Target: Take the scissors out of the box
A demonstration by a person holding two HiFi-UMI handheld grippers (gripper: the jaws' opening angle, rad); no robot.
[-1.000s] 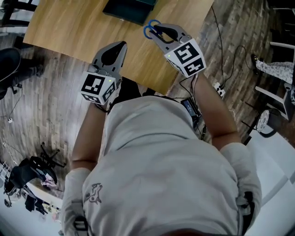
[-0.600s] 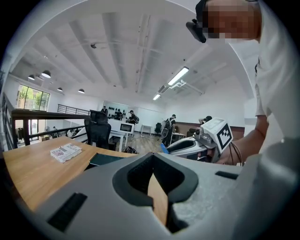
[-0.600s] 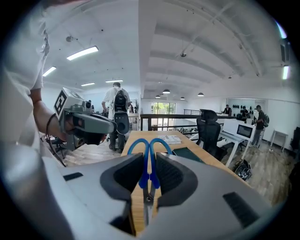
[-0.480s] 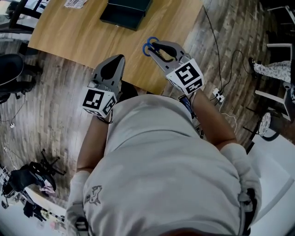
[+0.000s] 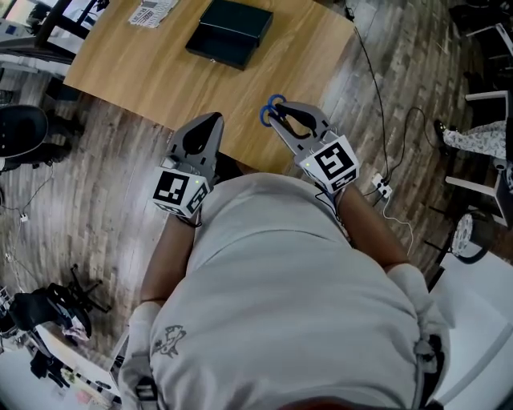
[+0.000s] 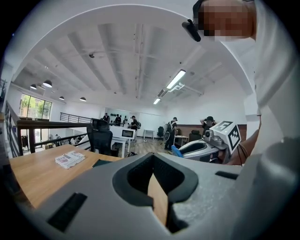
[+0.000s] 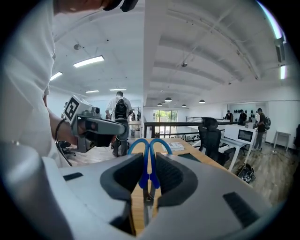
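My right gripper point(image 5: 280, 113) is shut on the blue-handled scissors point(image 5: 268, 117). It holds them in the air over the near edge of the wooden table point(image 5: 144, 72). In the right gripper view the scissors point(image 7: 149, 161) stand between the jaws, with the handle loops pointing away and the blades hidden low down. The dark box point(image 5: 229, 33) lies closed on the table, well beyond both grippers. My left gripper point(image 5: 213, 122) hovers off the table's near edge, level with the right one. Its jaws meet at the tip with nothing between them.
A stack of printed papers point(image 5: 151, 12) lies on the table left of the box. A black office chair point(image 5: 22, 128) stands to the left on the wood floor. Cables and a power strip point(image 5: 378, 186) lie on the floor at the right.
Both grippers have drawn back from the table toward the person's body and risen a little. The right one carried the scissors along. The box now lies farther from them.
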